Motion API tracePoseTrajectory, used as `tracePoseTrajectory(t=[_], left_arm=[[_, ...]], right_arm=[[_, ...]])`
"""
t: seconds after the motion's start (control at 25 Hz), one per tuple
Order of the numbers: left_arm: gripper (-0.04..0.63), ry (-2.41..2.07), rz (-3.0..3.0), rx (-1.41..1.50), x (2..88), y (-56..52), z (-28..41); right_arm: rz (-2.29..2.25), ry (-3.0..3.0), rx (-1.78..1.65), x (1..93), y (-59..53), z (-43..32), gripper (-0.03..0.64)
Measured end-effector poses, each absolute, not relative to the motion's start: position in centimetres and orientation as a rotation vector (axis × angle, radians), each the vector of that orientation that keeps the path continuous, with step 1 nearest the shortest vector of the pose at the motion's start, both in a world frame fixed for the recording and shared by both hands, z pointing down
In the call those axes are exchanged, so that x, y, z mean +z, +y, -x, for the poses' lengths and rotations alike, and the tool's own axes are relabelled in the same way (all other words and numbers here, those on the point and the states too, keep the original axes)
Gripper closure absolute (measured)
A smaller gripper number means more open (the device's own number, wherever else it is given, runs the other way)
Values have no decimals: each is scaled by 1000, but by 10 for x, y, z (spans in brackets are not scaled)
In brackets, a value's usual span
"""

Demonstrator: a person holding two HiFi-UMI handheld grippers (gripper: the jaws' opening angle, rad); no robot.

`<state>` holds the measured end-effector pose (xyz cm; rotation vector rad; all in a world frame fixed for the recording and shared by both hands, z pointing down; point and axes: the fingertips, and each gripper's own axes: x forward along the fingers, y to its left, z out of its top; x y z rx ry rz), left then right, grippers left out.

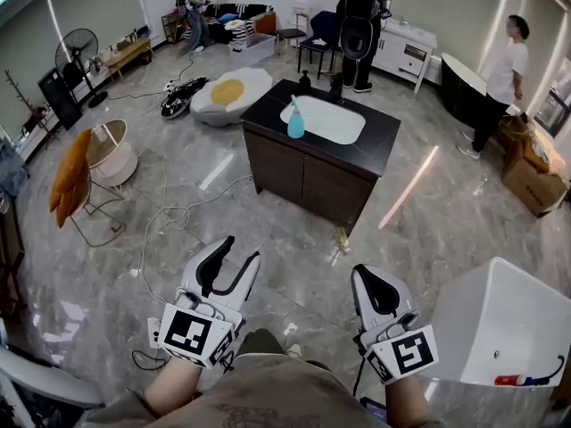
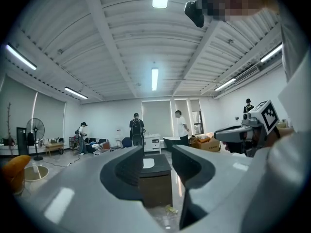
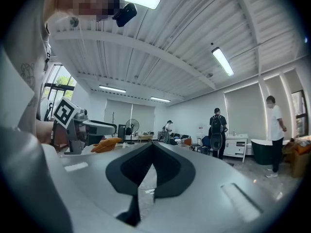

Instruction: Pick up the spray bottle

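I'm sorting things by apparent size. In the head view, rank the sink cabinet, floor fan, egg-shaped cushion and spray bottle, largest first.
1. sink cabinet
2. egg-shaped cushion
3. floor fan, close to the cushion; it stands farther off, so their order is unsure
4. spray bottle, clearly smallest
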<state>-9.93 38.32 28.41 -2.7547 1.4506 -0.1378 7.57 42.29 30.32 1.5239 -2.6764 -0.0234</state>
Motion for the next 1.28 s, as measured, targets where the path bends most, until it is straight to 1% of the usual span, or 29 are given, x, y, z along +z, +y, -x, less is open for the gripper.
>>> tracePoseTrajectory(t=[0.4, 0.68, 0.96, 1.28], left_arm=[[411, 1481, 2723, -147, 284, 376, 99], [411, 1476, 2726, -140, 291, 341, 96], [411, 1449, 2749, -151, 299, 285, 93], [417, 1405, 2793, -196, 308, 185, 102]], right_arm=[[-1491, -2680, -7, 310, 415, -81, 589], [-1498, -2667, -18, 310, 385, -84, 589], [-1506, -2641, 0, 320, 331, -86, 589], [-1528, -2585, 49, 326, 237, -75, 589]])
